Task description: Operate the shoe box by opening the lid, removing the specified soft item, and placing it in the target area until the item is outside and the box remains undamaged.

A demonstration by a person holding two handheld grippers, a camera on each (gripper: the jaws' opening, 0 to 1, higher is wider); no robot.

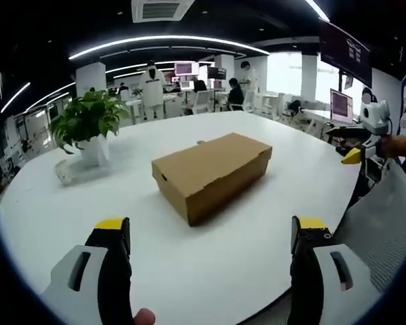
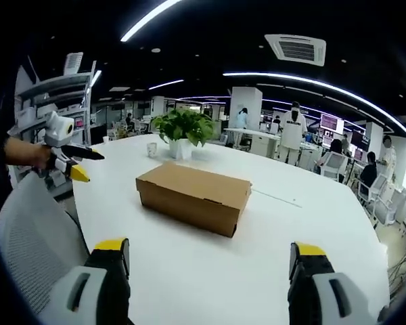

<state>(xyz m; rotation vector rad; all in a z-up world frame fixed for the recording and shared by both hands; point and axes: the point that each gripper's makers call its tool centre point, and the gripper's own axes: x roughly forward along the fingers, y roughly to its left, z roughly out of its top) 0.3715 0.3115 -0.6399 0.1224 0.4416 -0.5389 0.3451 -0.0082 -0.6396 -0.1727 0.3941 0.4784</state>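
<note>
Room: Big office with long ceiling lights, desks and people far at the back; a wide white table [image 1: 68,203] fills the front.
Left gripper [image 1: 210,233]: its two yellow-tipped jaws stand wide apart and hold nothing. It hangs above the near edge of the table, apart from the box. In the right gripper view it sits off at the left side [image 2: 78,162], held by a hand over a grey mesh chair [image 2: 27,237].
Right gripper [image 2: 210,256]: its jaws are spread wide too, with nothing between them. It hangs over the table edge on the other side of the box. In the left gripper view it shows far to the right [image 1: 355,145].
Shoe box [image 1: 212,173]: plain brown cardboard, lying flat near the middle of the table. It also sits in the middle of the right gripper view [image 2: 193,196]. The lid is shut and looks flat and whole.
Soft item: it must be inside the box, so it cannot be seen yet.
Plant [image 1: 88,122]: a green plant in a white pot stands on the table past the box, well apart from it.
Small cup [image 2: 151,149]: near the plant, out of the way.
Step in hand: likely bringing both grippers in to the box to lift the lid.
How to do it well: come in slowly from both sides. One gripper should steady the bottom part of the box. The other should catch the lid's edge and lift it gently, straight up.
Watch out: cardboard bends and tears if pinched hard or pulled crooked, so a soft hold is best.
</note>
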